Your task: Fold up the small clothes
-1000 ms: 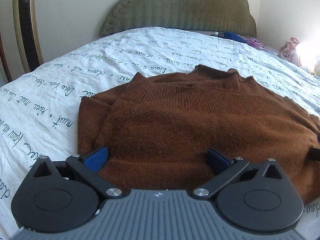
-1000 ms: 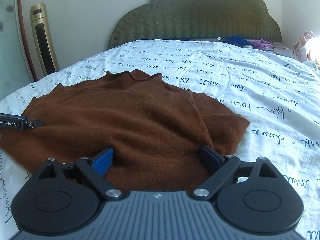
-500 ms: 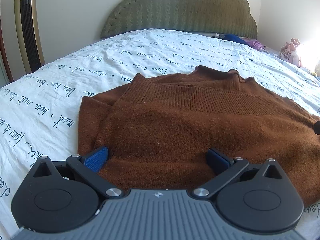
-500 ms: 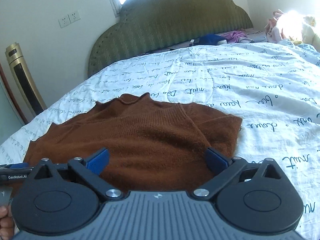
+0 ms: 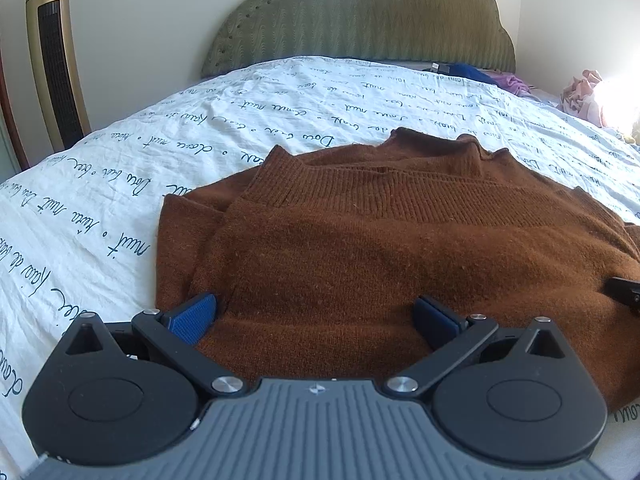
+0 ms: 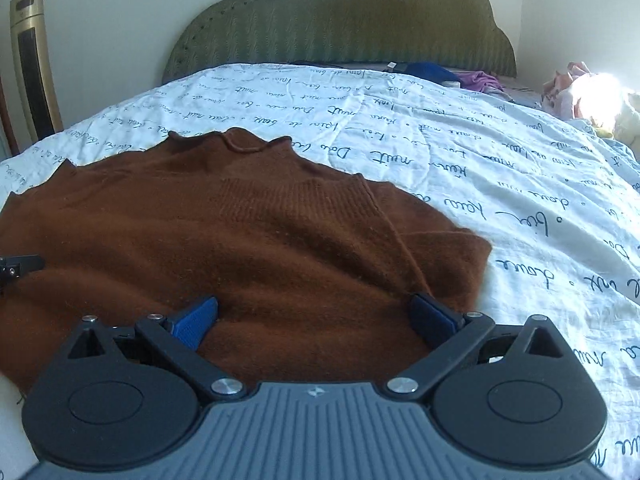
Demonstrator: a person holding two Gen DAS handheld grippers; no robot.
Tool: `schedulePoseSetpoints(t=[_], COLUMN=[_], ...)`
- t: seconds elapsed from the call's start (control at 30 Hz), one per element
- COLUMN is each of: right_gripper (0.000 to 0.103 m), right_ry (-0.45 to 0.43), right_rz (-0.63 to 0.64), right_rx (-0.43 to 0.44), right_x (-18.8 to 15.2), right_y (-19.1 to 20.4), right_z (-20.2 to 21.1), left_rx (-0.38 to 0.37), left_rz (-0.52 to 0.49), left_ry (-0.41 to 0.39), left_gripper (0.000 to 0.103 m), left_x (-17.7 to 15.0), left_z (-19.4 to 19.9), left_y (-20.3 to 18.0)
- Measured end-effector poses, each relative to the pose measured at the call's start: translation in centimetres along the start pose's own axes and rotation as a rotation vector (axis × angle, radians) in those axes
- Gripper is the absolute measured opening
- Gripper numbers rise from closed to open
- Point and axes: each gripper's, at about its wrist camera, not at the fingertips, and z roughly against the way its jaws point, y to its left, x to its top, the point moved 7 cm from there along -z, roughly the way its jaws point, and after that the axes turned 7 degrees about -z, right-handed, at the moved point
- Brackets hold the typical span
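Note:
A brown knit sweater (image 5: 380, 248) lies partly folded on the bed, its ribbed band across the top layer; it also shows in the right wrist view (image 6: 260, 240). My left gripper (image 5: 316, 316) is open, its blue pads spread wide over the sweater's near left edge. My right gripper (image 6: 314, 316) is open over the near right part, its right pad by the folded sleeve (image 6: 452, 260). Neither holds cloth. Each gripper's tip shows at the edge of the other's view.
The white bedsheet (image 5: 120, 208) with blue script covers the bed. A green headboard (image 5: 360, 20) stands at the far end. A gold tower fan (image 5: 52, 52) stands at the left. Blue and purple clothes (image 6: 452, 74) and a pink bundle (image 6: 576, 92) lie far right.
The right wrist view swung up and left, then came back down over the sweater's right side. The left gripper has hardly moved. Both grippers stayed open.

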Motion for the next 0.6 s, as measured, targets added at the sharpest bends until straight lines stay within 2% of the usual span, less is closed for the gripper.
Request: schedulePoseSetpoints(t=[0.07,0.2,0.33,0.43,0.47,0.53,0.57,0.6], right_gripper=[0.103,0.103,0.103,0.103,0.103,0.103,0.103,0.103], right_ry=[0.007,-0.008,-0.080,-0.184,-0.174,-0.090,-0.045,0.003], right_rz=[-0.029,-0.096,-0.072,-0.089,-0.095,-0.075,-0.036,0.028], right_rx=[-0.009,0.045,0.029,0.063,0.071,0.097,0.082,0.041], right_x=[-0.3,-0.4,-0.6,-0.3,-0.2,-0.6,-1.0,-1.7], right_y=[-0.8,-1.7,-1.4,-1.1,-0.8,0.4,0.9,1.5], right_z=[0.2,0.8,2.5,4.7,4.8,4.2,3.6,3.1], left_rx=[0.000,-0.022,-0.138,-0.212,-0.209,-0.147,-0.128,-0.101], left_rz=[-0.001,0.020,0.136,0.123,0.089,0.017,-0.030,-0.094], left_ry=[-0.003,-0.026,-0.114,-0.176,-0.149,-0.001,0.051,0.022], left_gripper=[0.103,0.103,0.103,0.103,0.103,0.103,0.103,0.103], left_x=[0.0,0.0,0.3,1.2,1.2,-0.1,-1.2,-1.8], left_z=[0.0,0.5,4.1,6.2,6.0,4.0,3.1,3.3], left_y=[0.0,0.3,1.2,0.1,-0.6,-1.8,-2.3,-2.6])
